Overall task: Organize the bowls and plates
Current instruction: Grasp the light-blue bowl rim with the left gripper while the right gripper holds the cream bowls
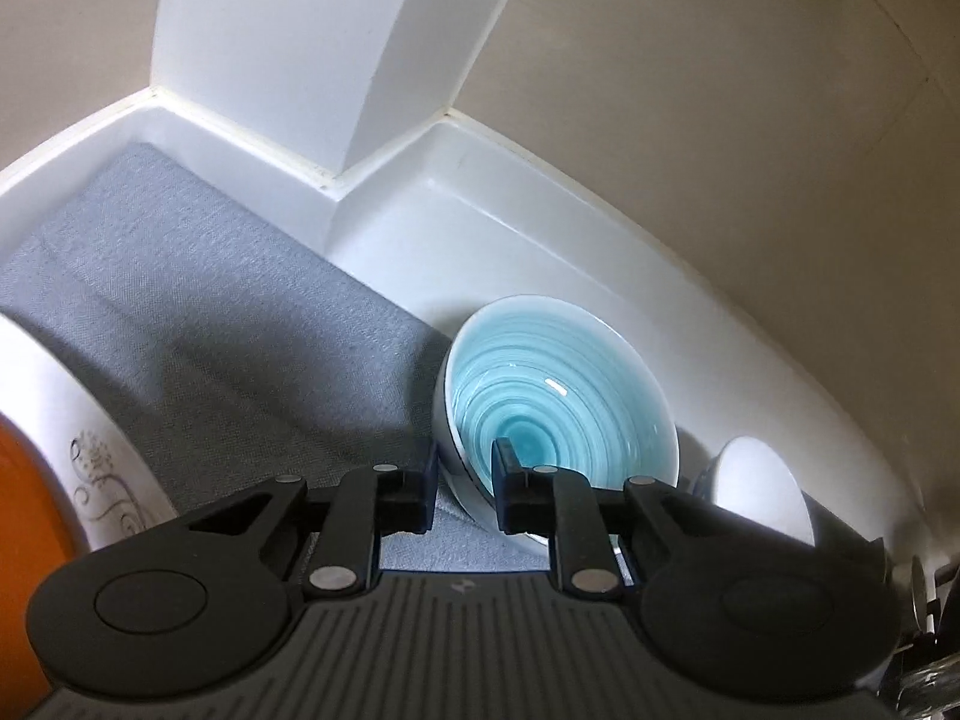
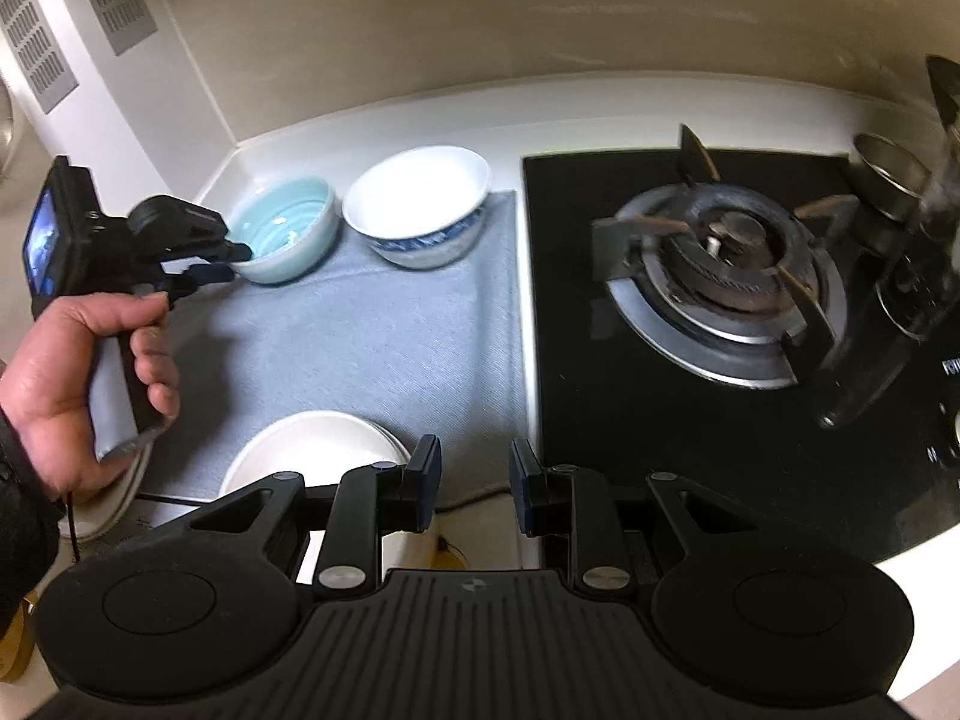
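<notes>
A light blue swirl bowl (image 1: 558, 408) stands at the back of a grey mat (image 1: 210, 312); it also shows in the right wrist view (image 2: 288, 228). My left gripper (image 1: 463, 483) straddles its near rim, one finger inside and one outside, with a visible gap between the pads. A white bowl with a blue pattern (image 2: 420, 210) stands right of it, also visible in the left wrist view (image 1: 762, 492). My right gripper (image 2: 471, 483) is open and empty above the mat's front edge. A stack of white plates (image 2: 312, 450) lies just left of it.
A black gas hob (image 2: 720, 276) with a burner fills the right side. A white patterned plate (image 1: 102, 468) and an orange dish (image 1: 24, 540) lie at the left. White counter walls and a corner pillar (image 1: 270, 60) close the back. A metal cup (image 2: 888, 174) stands far right.
</notes>
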A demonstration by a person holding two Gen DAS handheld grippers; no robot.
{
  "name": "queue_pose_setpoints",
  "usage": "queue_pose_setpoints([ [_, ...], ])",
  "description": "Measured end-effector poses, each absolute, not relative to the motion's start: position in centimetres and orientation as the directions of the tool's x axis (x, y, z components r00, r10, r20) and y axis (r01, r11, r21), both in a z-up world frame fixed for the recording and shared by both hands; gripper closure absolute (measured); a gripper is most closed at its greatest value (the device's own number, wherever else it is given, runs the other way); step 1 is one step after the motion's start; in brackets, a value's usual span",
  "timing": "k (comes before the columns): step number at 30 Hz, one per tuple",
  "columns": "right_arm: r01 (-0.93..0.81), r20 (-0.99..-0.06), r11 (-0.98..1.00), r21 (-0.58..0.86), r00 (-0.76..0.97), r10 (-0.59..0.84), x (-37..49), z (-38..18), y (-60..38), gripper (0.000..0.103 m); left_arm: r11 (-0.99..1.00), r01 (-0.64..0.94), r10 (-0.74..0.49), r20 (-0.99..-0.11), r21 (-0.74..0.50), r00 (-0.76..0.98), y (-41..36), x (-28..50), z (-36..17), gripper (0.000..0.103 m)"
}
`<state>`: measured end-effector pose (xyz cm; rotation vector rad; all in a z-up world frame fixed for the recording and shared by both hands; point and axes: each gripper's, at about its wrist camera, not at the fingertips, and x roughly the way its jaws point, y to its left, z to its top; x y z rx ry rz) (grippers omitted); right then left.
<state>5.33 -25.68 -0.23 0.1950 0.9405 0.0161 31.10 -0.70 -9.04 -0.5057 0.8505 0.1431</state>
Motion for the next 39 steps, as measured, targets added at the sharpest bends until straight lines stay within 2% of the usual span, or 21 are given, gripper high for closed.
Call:
queue_pose_setpoints([
  [12,-0.014,-0.773,0.973,0.229,0.605,0.190,8.0,0.1,-24.4,0.076,0.906,-0.335,-0.019,-0.818,-0.257,0.576,-1.6,25.7,-7.8,0.085],
  [18,-0.072,-0.756,0.970,0.232,0.614,0.226,9.4,0.0,-23.2,0.076,0.943,-0.256,-0.038,-0.832,-0.213,0.553,-2.4,22.3,-7.7,0.085],
  [24,-0.112,-0.742,0.967,0.231,0.622,0.249,11.1,-0.2,-22.4,0.076,0.961,-0.162,-0.098,-0.826,-0.222,0.555,-2.8,19.7,-7.9,0.084],
  [26,-0.123,-0.744,0.966,0.228,0.618,0.254,11.9,-0.5,-22.2,0.072,0.964,-0.144,-0.107,-0.823,-0.223,0.558,-2.9,19.2,-8.1,0.084],
  [30,-0.124,-0.764,0.968,0.216,0.596,0.247,13.6,-1.6,-21.9,0.071,0.962,-0.138,-0.116,-0.814,-0.234,0.569,-2.6,19.0,-8.4,0.084],
  [32,-0.131,-0.775,0.970,0.206,0.584,0.243,14.5,-2.1,-21.7,0.063,0.964,-0.135,-0.110,-0.810,-0.227,0.576,-2.7,18.9,-8.5,0.083],
  [39,-0.139,-0.815,0.974,0.181,0.532,0.228,16.6,-3.9,-21.3,0.059,0.970,-0.135,-0.086,-0.804,-0.202,0.589,-3.2,19.1,-8.6,0.083],
])
